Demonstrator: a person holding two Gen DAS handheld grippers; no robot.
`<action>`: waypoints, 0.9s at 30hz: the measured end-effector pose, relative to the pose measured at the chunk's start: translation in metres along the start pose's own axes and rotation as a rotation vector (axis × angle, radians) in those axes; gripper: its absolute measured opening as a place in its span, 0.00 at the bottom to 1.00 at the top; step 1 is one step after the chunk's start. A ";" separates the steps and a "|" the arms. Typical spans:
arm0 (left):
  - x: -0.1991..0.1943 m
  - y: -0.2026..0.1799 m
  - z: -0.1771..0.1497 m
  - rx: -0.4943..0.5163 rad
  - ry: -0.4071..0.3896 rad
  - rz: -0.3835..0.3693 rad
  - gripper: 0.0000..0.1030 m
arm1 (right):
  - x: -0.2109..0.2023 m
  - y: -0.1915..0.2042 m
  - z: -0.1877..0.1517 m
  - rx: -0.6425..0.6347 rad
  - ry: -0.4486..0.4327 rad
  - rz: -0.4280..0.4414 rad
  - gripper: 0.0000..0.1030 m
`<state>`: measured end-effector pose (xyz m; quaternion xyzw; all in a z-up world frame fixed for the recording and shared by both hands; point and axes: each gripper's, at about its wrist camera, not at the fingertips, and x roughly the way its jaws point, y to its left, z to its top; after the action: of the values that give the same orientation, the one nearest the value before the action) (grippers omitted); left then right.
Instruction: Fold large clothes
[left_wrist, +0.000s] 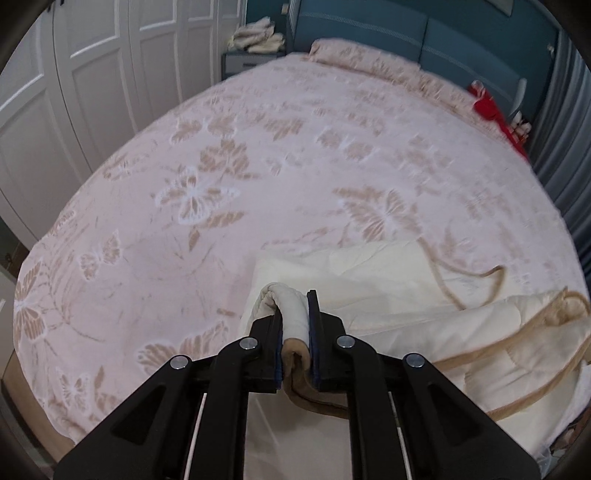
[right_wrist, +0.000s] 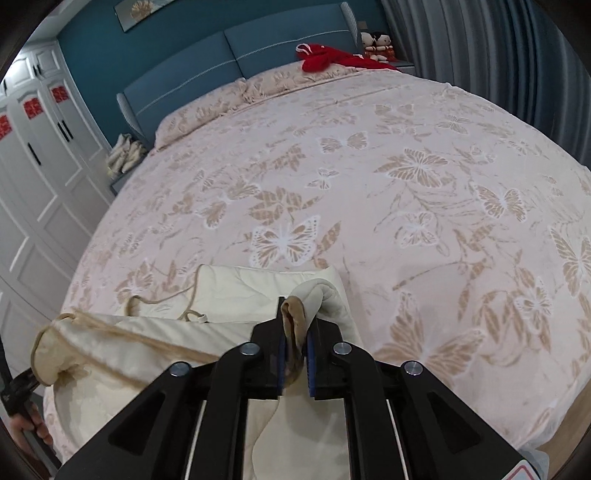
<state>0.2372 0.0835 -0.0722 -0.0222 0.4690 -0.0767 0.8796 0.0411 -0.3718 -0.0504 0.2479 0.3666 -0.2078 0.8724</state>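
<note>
A large cream garment (left_wrist: 399, 295) with tan trim lies partly folded at the near edge of the bed, also in the right wrist view (right_wrist: 236, 291). My left gripper (left_wrist: 295, 321) is shut on a bunched tan-edged corner of it. My right gripper (right_wrist: 295, 325) is shut on another tan-edged corner, held a little above the bed. A loose fold with tan trim (right_wrist: 74, 347) hangs between the two grips. A thin tan cord (left_wrist: 476, 284) lies over the garment.
The bed (right_wrist: 406, 184) has a pink bedspread with a butterfly pattern and a blue headboard (right_wrist: 229, 62). A red cloth (right_wrist: 332, 59) lies near the pillows. White wardrobe doors (left_wrist: 74, 92) stand at the left. Grey curtains (right_wrist: 498, 55) hang at the right.
</note>
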 end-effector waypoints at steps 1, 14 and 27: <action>0.004 0.000 -0.001 -0.006 0.008 0.003 0.11 | 0.000 -0.001 0.001 0.020 -0.006 0.020 0.11; -0.057 0.022 0.004 -0.051 -0.065 -0.135 0.24 | -0.084 -0.013 0.019 0.047 -0.200 0.141 0.54; -0.086 0.015 0.023 0.043 -0.200 -0.006 0.82 | -0.058 0.018 -0.026 -0.222 -0.068 0.039 0.55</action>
<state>0.2106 0.1104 0.0095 -0.0125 0.3769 -0.0867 0.9221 -0.0007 -0.3318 -0.0181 0.1495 0.3527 -0.1572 0.9102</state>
